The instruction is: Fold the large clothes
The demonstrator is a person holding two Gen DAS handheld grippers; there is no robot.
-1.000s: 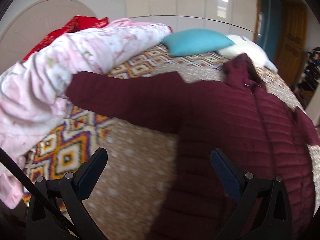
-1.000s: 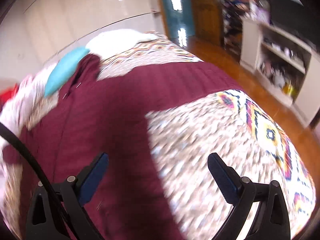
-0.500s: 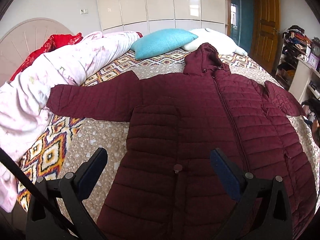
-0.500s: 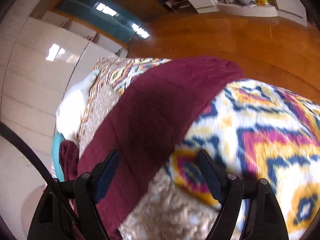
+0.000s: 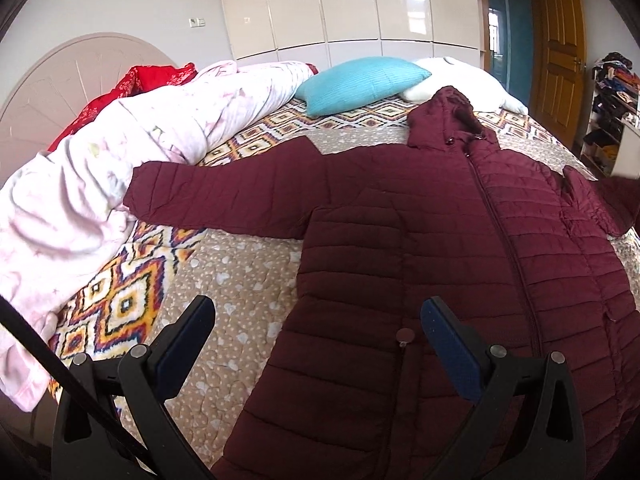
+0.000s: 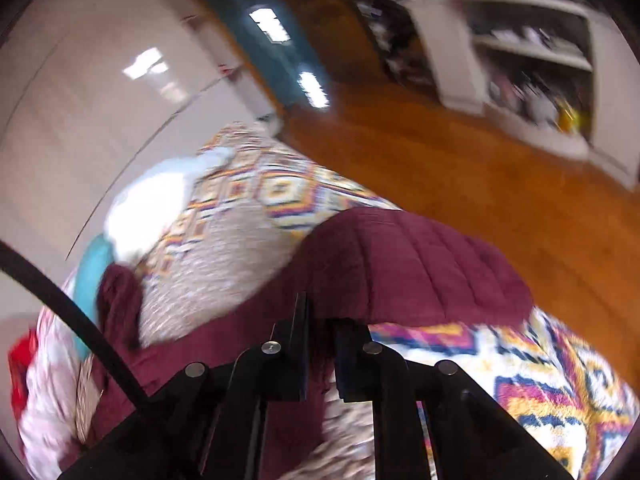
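While pinched by right hand-held gripper (image 6: 320,354), quilted maroon jacket (image 5: 440,240).

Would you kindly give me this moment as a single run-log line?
stage: fold start | left gripper: open above jacket | right gripper: shut on jacket sleeve | jacket: spread flat on bed

Open bedspread is left beside the maroon quilted hooded jacket (image 5: 440,240), below its outstretched sleeve. That side's bed edge is blocked by the heaped pale pink duvet (image 5: 100,184). Farther back, passage is narrowed by the turquoise ribbed pillow (image 5: 360,84).
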